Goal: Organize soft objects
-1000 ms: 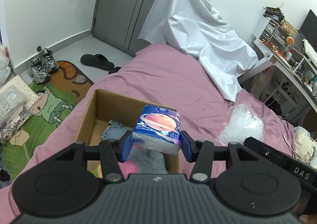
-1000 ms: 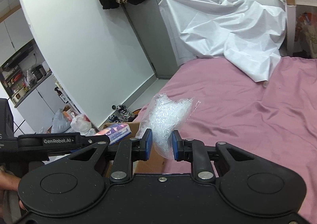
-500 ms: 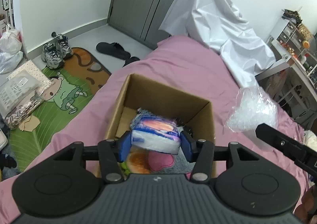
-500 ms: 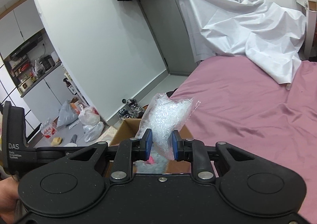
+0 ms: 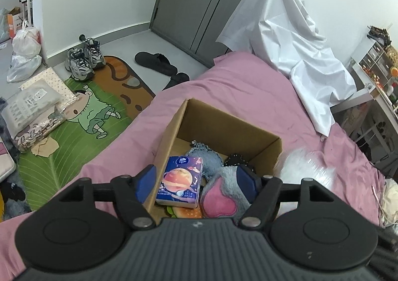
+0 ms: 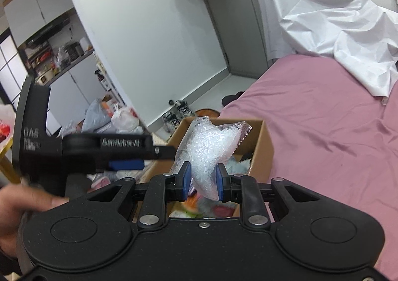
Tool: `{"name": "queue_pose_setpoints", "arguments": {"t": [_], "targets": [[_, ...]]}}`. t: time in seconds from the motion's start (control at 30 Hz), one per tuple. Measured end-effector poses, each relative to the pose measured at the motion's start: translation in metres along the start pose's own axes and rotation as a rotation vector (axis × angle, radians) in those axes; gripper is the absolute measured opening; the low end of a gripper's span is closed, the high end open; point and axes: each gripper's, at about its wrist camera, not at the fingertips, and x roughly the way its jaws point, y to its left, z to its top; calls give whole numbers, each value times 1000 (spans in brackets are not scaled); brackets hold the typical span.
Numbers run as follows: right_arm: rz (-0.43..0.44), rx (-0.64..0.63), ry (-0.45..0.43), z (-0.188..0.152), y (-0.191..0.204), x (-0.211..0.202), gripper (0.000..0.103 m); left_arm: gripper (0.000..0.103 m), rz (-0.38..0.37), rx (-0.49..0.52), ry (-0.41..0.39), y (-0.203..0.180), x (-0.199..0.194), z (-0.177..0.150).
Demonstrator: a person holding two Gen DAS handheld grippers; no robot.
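The left tongs (image 5: 195, 184) hang over the open cardboard box (image 5: 231, 124) on the pink bed (image 5: 236, 89), jaws opening, pads clear of the tissue pack (image 5: 181, 181). That pack, printed with a planet, lies tilted in the box on a burger-shaped toy (image 5: 185, 211), beside a grey plush with a pink patch (image 5: 221, 196). The right tongs (image 6: 201, 181) are clamped nearly closed on a clear plastic bag of white filling (image 6: 210, 146), held above the box's near edge (image 6: 263, 141). A white sheet (image 5: 286, 39) drapes the bed's far end.
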Motion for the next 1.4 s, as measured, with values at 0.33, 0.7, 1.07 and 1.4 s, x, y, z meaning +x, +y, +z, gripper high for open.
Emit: {"name": "queue_pose_setpoints", "arguments": {"t": [0.33, 0.7, 1.07, 1.4], "targets": [[-3, 78, 39, -12, -7, -3, 50, 75, -11, 1, -15, -2, -11, -2], [-80, 90, 10, -13, -25, -47, 67, 78, 26, 90, 37, -27, -16, -4], [-78, 143, -16, -8, -42, -85, 85, 85, 74, 172, 132, -54, -42, -8], [-75, 193, -68, 3, -59, -123, 102, 94, 82, 235, 149, -94, -80, -7]]}}
